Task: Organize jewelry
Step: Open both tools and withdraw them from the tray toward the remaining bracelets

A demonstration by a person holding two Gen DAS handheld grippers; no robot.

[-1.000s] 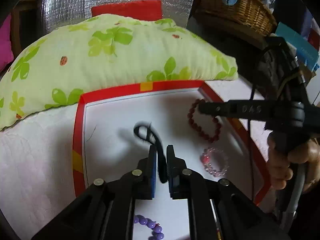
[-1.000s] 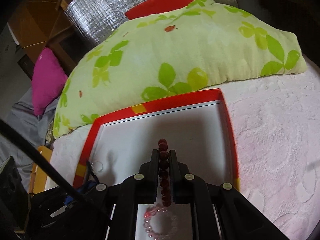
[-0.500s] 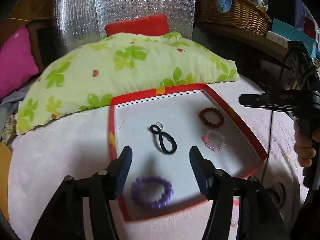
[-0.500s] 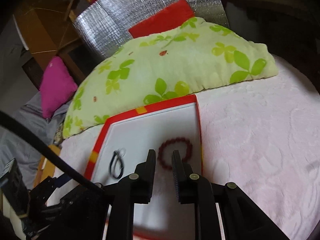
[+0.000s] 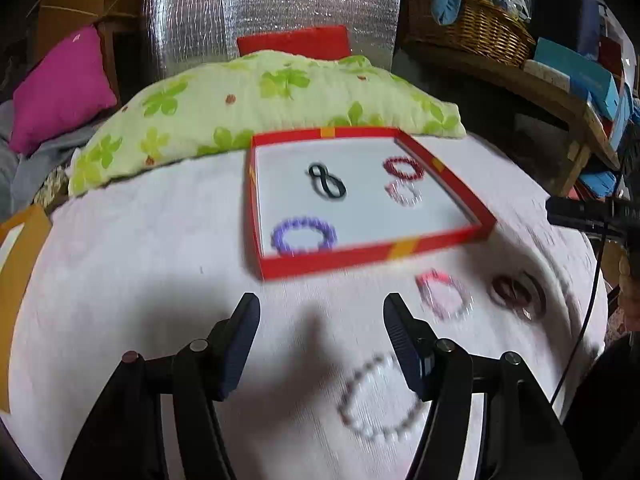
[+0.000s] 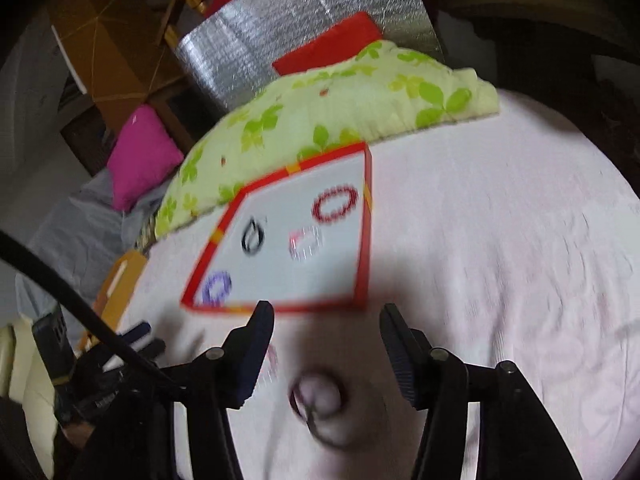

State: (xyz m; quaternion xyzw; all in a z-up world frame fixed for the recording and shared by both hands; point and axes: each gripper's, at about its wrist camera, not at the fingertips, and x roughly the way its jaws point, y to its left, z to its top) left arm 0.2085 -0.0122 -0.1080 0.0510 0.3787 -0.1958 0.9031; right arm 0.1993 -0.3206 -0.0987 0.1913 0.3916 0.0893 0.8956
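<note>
Both tools stand open and empty, jaws having just spread, so each can take a loose piece next. Left tool [image 5: 320, 340]: pale bead bracelet [image 5: 380, 396] just beneath. Right tool [image 6: 326, 344]: dark bracelet [image 6: 320, 400] beneath. Ahead, the red tray [image 5: 360, 258] holds purple bracelet [image 5: 304, 236], black loop [image 5: 326, 182], dark red bracelet [image 5: 404, 168] and clear pink bracelet [image 5: 404, 194].

Four bracelets lie in the tray [image 5: 372, 254] on the bed [image 5: 120, 280]; the pillow [image 5: 240, 108] lies behind it, three bracelets before it.
</note>
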